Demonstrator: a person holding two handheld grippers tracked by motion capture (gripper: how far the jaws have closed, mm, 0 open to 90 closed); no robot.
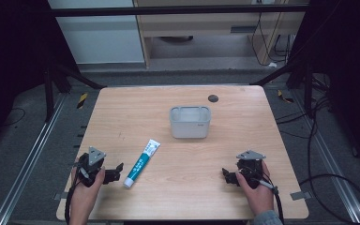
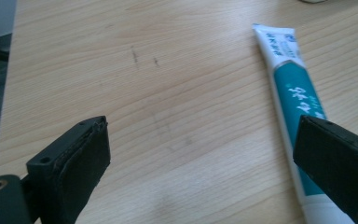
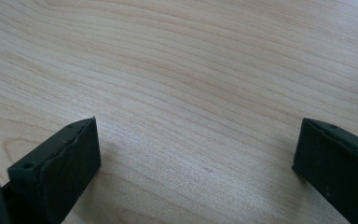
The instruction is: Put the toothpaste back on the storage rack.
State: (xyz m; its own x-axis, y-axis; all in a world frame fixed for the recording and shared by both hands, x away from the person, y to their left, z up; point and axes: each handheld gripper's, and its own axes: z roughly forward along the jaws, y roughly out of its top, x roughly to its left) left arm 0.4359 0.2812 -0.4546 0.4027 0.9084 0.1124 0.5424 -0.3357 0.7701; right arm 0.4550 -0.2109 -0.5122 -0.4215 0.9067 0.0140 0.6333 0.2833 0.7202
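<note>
Left gripper (image 1: 114, 171): fingers (image 2: 81, 158) spread wide, holding nothing, just beside the toothpaste tube (image 1: 142, 163). Right gripper (image 1: 228, 176): fingers (image 3: 65, 168) wide apart over bare wood. Tube: soft plastic, flat, teal and white, lying on the pale wood-grain desk (image 1: 122, 112). Tub (image 1: 190, 122): grey, rounded-rectangular, behind the tube.

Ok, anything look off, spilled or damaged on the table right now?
Nothing stands out. The tube lies flat and intact on the table, slanted, beside the open left gripper. The bin sits upright. The right gripper is open over bare wood. A few faint scuff marks, no spills.
</note>
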